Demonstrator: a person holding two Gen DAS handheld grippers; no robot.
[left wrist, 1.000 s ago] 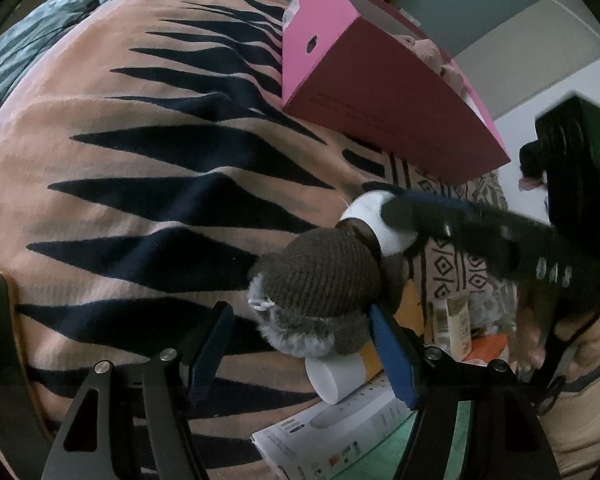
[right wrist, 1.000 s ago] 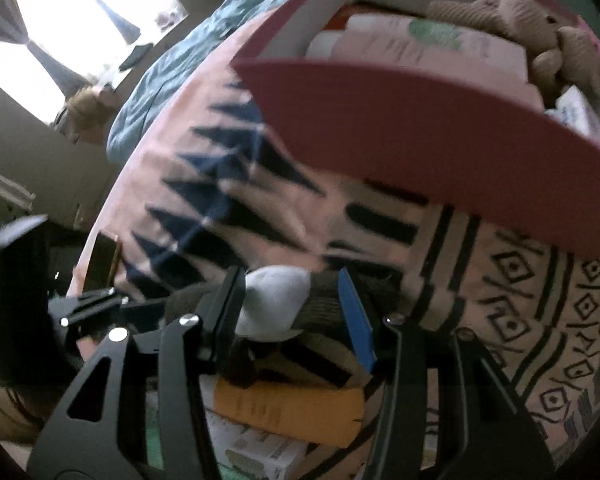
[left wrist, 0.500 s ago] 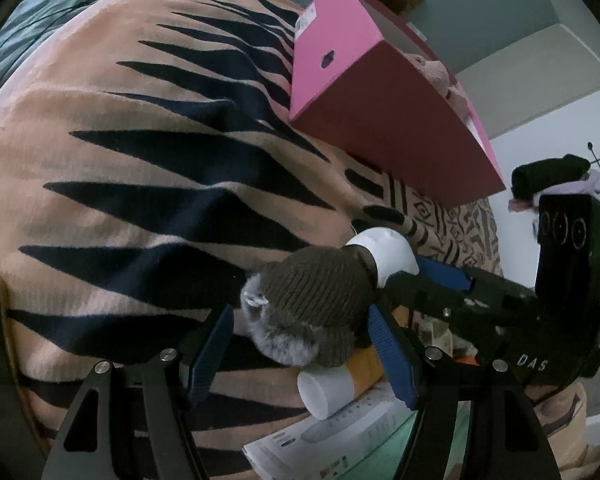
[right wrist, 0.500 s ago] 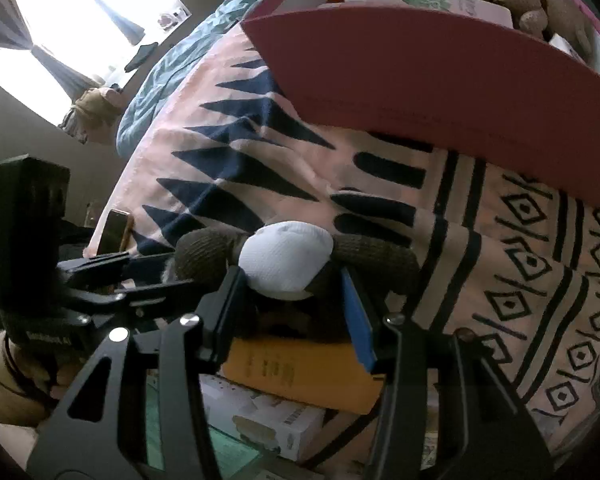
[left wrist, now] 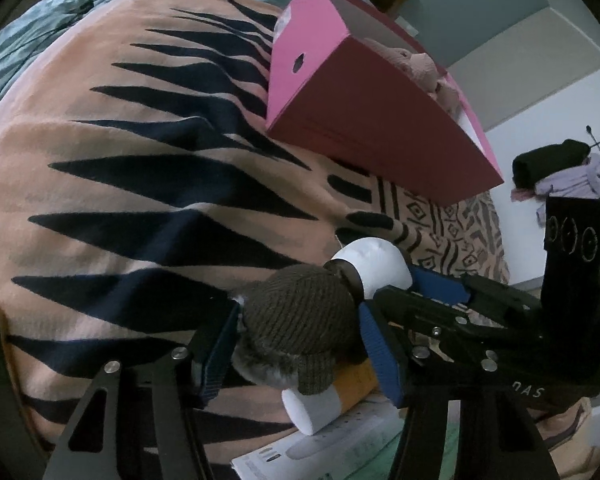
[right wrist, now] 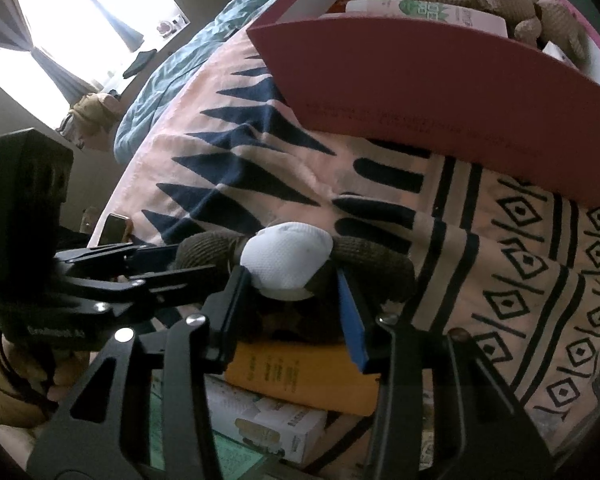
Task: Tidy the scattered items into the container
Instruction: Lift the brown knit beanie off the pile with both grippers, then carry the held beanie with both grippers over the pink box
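Both the left tongs [left wrist: 296,344] and right tongs [right wrist: 292,300] pinch the knitted plush toy [left wrist: 300,320] above the bed; next, carry it ahead into the pink box [left wrist: 380,128].

Print on the white carton [right wrist: 276,428] too blurred; orange tube [left wrist: 356,386] half hidden under the knitted toy [left wrist: 300,320].

Your toy [left wrist: 300,320] lies on the blanket [left wrist: 120,200], between both grippers' fingers; the box [left wrist: 364,120] stands behind it, the tube [left wrist: 328,400] beneath.
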